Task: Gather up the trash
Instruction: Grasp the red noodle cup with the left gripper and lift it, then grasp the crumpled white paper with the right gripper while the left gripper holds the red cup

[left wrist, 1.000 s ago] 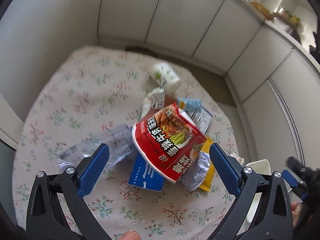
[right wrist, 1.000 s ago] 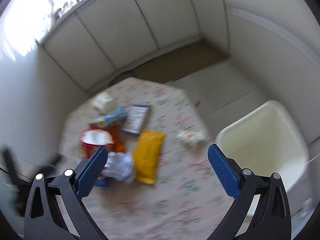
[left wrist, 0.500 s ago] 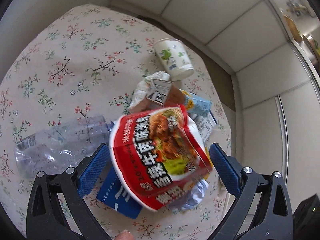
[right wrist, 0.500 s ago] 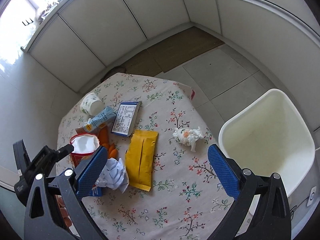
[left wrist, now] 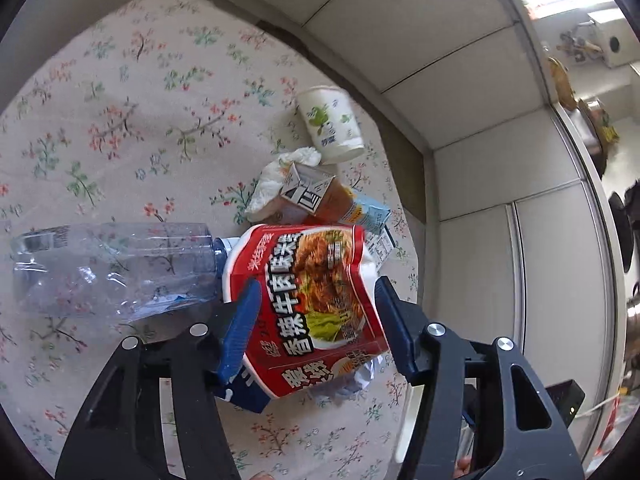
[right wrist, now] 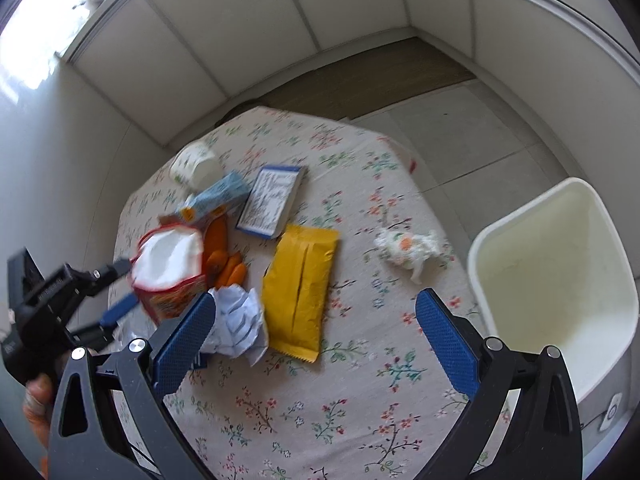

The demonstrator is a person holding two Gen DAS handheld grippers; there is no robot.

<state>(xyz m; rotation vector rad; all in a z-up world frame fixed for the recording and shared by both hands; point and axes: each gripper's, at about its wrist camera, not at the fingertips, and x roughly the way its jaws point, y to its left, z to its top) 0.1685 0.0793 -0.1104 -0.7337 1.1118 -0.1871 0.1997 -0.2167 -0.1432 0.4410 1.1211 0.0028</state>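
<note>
Clear plastic bottle (left wrist: pixel 108 268): lying on its side at far left on the floral tablecloth (left wrist: pixel 120 100), neck touching the noodle cup.

Left gripper (left wrist: pixel 316 316): blue pads pressing both sides of the red instant-noodle cup (left wrist: pixel 308 304), jaws narrowed onto it and gripping it; cup tilting over a blue packet (left wrist: pixel 244 396) and crumpled paper (right wrist: pixel 236 320).

Small carton (left wrist: pixel 312 196) and white tissue (left wrist: pixel 276 180): sitting just beyond the noodle cup, a light-blue box (right wrist: pixel 220 200) touching them.

Paper cup (left wrist: pixel 330 124): lying on its side beyond the carton.

Orange peel (right wrist: pixel 224 260): lying just beside the noodle cup.

Label-printed box (right wrist: pixel 272 200) and yellow packet (right wrist: pixel 300 292): lying mid-table, nearly touching.

Right gripper (right wrist: pixel 316 340): hovering above the table, jaws spread wide, holding nothing.

Crumpled wrapper with orange spot (right wrist: pixel 408 252): sitting alone near the table's right edge.

White bin (right wrist: pixel 560 280): standing on the floor beside the table.
</note>
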